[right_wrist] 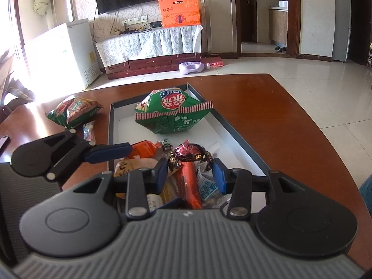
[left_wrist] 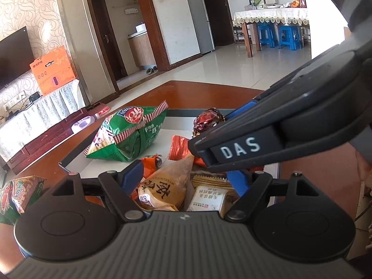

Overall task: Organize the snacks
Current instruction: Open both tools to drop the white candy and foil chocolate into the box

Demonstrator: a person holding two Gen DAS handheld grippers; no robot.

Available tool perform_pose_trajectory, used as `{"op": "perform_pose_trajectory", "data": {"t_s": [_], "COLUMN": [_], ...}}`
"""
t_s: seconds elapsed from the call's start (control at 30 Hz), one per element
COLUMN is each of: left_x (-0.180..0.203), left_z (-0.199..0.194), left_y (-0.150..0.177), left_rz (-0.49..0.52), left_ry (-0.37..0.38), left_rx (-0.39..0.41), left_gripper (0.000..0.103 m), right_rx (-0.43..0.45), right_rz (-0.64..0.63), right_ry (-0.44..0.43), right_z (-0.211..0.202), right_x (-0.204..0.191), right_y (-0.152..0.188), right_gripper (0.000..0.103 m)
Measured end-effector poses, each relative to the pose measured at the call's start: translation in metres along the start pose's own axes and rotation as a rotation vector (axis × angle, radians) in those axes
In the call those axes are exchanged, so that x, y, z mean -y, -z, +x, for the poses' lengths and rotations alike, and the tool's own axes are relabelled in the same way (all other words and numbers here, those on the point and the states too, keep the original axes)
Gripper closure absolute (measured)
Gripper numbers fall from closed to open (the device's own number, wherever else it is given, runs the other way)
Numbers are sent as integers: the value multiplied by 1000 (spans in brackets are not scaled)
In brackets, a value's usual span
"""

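Right now the shiny red candy sits on the snack pile at the tray's six o'clock end, between the right gripper's spread pads, so squeeze gently, while the left gripper hangs wide open at nine o'clock.

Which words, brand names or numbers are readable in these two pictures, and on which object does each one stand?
"DAS": on the right gripper, white letters on its finger.
"Qinqin": on the big green snack bag, upside down.
"AIWA", partly legible: on the green and red bag outside the tray.
Chinese print on the small packets and the orange box: too blurred.
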State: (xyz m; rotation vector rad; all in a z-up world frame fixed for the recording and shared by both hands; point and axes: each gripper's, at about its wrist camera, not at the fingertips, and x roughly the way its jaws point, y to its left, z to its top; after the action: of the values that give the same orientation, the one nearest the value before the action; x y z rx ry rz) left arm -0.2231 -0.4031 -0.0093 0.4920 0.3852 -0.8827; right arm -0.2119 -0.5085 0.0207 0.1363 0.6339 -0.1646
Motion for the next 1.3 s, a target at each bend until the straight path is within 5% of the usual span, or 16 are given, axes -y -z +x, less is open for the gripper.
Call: {"op": "perform_pose_trajectory", "data": {"t_s": [0.57,1.3], "left_x": [4,4], "left_z": [1,-2], "left_y": [3,6], "left_rz": [17,32], "left_ry": [0,6], "left_rx": [-4,-1], "left_gripper": [16,15], "right_rx": [-17,41], "right_rz": [-20,68], "right_ry": [17,-27], "right_z": [5,-24], "right_x": [-4,8], "right_y": [1,0], "right_gripper": [53,36]}}
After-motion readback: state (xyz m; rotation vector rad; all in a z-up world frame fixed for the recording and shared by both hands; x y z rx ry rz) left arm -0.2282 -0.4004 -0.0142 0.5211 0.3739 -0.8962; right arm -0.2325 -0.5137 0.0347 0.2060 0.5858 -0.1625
